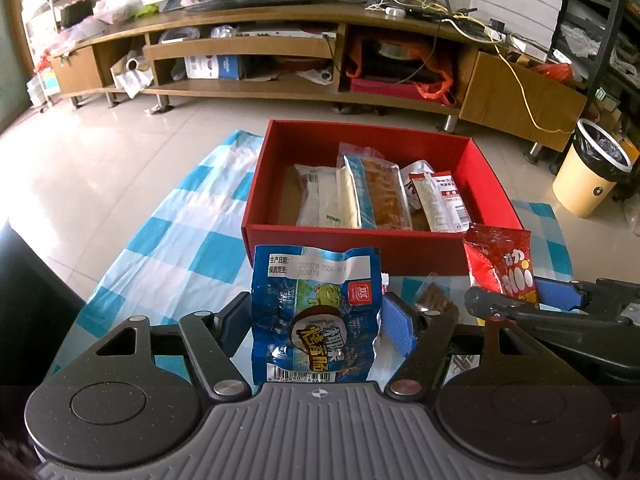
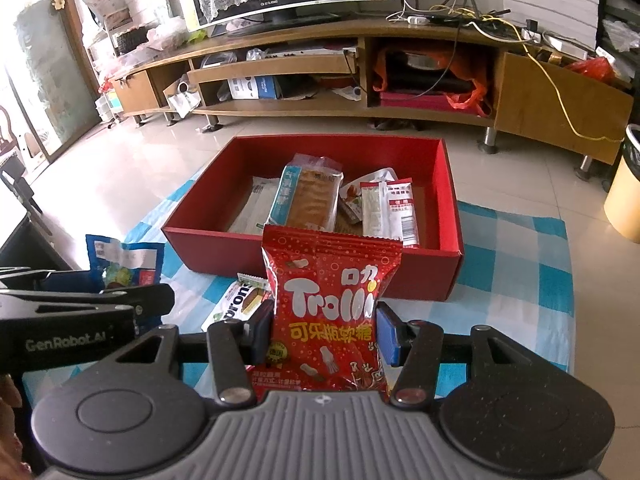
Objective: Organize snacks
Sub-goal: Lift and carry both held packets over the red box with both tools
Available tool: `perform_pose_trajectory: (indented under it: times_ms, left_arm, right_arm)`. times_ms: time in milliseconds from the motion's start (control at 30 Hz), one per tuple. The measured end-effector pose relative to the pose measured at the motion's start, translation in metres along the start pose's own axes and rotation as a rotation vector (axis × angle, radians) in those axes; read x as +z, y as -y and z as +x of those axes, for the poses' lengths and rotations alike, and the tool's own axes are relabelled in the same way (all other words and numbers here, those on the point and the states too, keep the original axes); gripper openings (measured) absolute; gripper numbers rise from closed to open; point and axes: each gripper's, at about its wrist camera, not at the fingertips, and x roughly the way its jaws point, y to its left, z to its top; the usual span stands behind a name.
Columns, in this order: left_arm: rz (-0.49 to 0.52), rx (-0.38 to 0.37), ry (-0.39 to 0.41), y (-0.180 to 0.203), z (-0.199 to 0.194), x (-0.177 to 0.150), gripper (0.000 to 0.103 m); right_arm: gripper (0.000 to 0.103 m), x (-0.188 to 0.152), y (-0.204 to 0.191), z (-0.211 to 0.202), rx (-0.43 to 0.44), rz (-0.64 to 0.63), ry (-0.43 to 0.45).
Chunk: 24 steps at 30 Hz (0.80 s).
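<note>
Left wrist: grippers clamp snack packs over checked cloth (image 1: 176,240), tiled floor (image 1: 120,148), TV stand (image 1: 280,20) behind.

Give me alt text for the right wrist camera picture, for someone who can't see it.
The right gripper clamps an upright red Trolli candy bag just in front of an open red box holding several snack packets. At left, the left gripper holds a blue snack packet above a blue checked cloth.
</note>
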Motion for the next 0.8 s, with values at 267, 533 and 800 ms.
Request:
perform_pose_trajectory:
  times_ms: [267,533,800]
  left_arm:
    - [0.003,0.009,0.019,0.002,0.001,0.009,0.075]
    - [0.004,0.007,0.033,0.005,0.002,0.018,0.075]
    - [0.003,0.013,0.046,0.008,0.006,0.029,0.075]
  right_arm:
    - [0.052,0.009,0.003,-0.001,-0.001,0.005,0.017]
    - [0.052,0.017,0.004,0.002,-0.002,0.008,0.024]
    - [0.052,0.027,0.007,0.002,0.002,0.016,0.04]
